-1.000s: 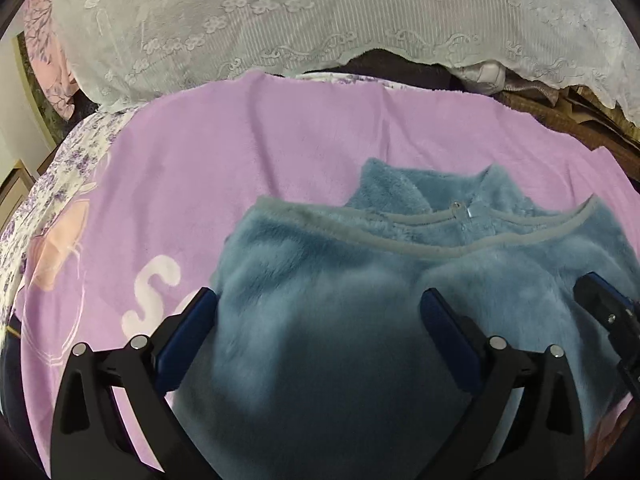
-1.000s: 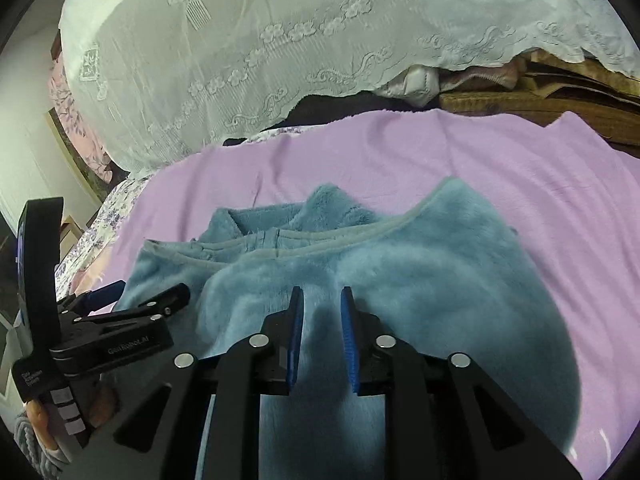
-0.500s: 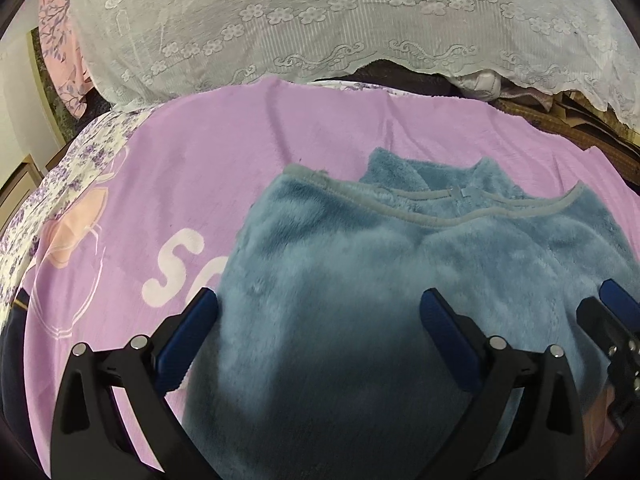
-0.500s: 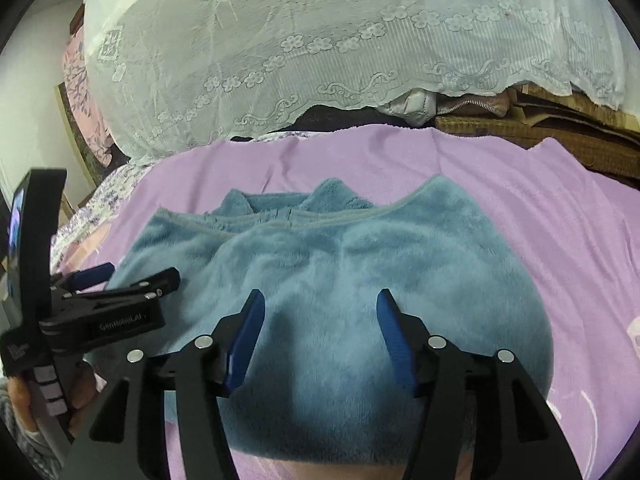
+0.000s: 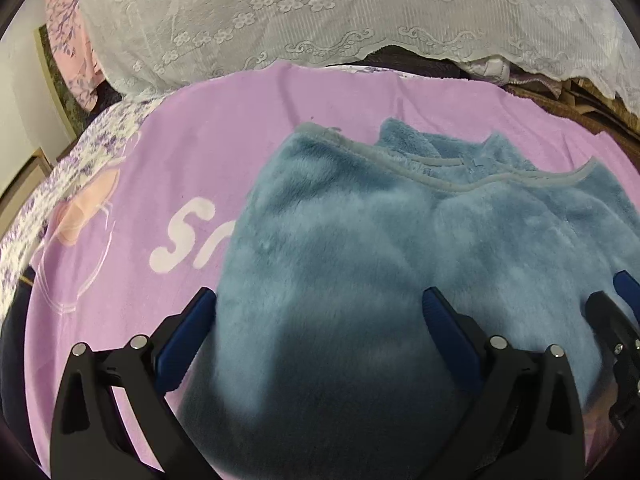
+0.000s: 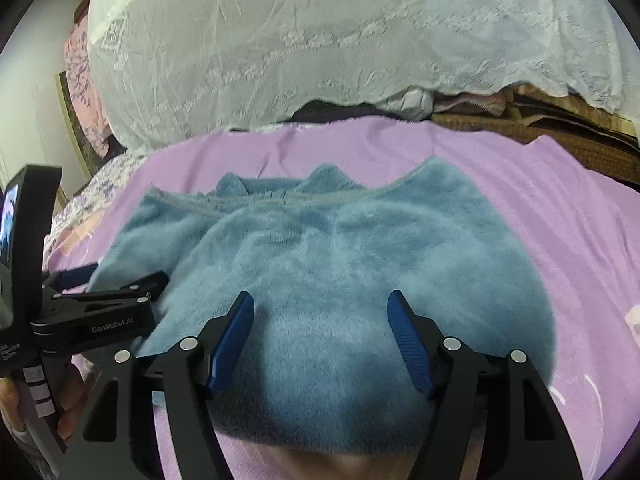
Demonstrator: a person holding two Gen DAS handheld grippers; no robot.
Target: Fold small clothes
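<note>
Nearest the viewer, the right gripper (image 6: 320, 336) hangs over the near edge of a blue fleece garment (image 6: 328, 280). Its blue-padded jaws have just been opening and stand apart, gripping nothing, likely having let go of a finished fold. Beside it the left gripper (image 5: 316, 328) also stands wide apart above the plush pile. The garment lies doubled over, its bound hem up near the collar, on a soft lilac blanket (image 5: 224, 128). Beyond rises a white lace cover (image 6: 320, 40).

Lilac blanket (image 5: 248, 128); white lace cover (image 6: 320, 48).
</note>
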